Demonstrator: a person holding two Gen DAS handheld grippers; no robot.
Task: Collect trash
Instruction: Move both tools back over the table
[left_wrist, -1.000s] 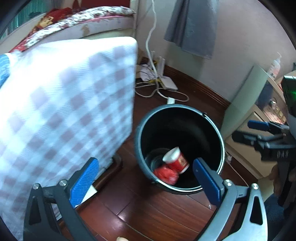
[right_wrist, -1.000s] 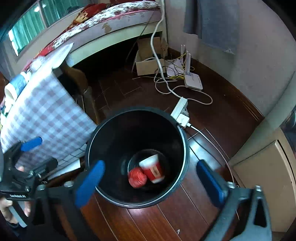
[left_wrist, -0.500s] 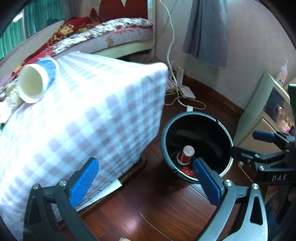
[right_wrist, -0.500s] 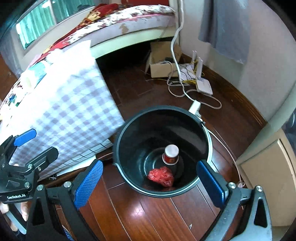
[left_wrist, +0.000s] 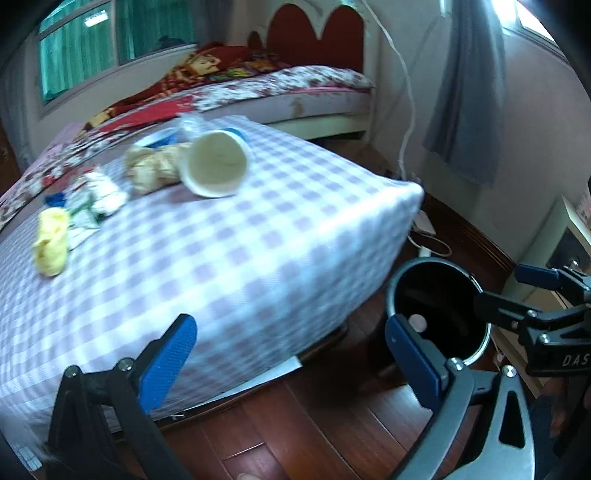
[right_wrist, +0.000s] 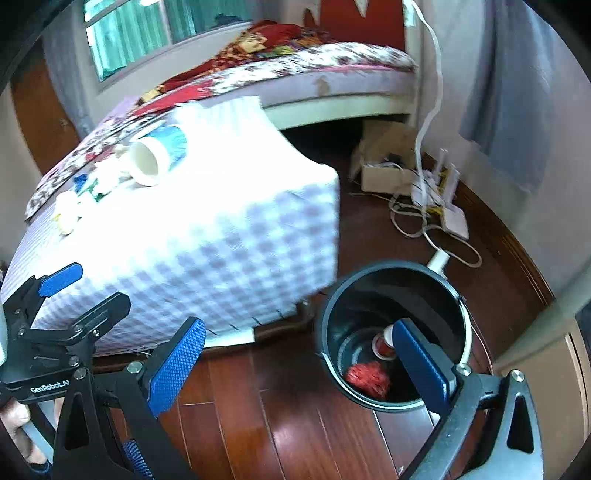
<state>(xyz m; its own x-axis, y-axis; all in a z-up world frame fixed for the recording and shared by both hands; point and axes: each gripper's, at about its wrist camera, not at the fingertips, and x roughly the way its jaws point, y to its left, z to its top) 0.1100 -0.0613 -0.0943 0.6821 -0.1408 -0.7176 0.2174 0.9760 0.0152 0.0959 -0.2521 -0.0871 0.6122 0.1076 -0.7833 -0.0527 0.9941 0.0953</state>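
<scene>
Both views are taken from above, tilted down along the fingers. L wrist cam is aimed across the checked surface (left_wrist: 258, 236) toward the bed (left_wrist: 280, 88), bin (left_wrist: 439, 310) seen at lower R. R wrist cam is set further R, nearer the bin (right_wrist: 395, 336), looking into it. Surface, bin, bed and floor are shared; each gripper is caught at the edge of the other's view.

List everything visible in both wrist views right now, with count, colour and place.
table: one, lilac-white check cloth, beside the bed
paper cup: one, white and blue, lying on its side on the table
crumpled scraps: several, yellow, white, tan, on the table
bin: one, black, on the wood floor
red wad: one, inside the bin
small cup: one, red-white, inside the bin
cables: white, floor by the wall
cardboard box: one, under the bed
left gripper: blue pads, open, empty
right gripper: blue pads, open, empty
</scene>
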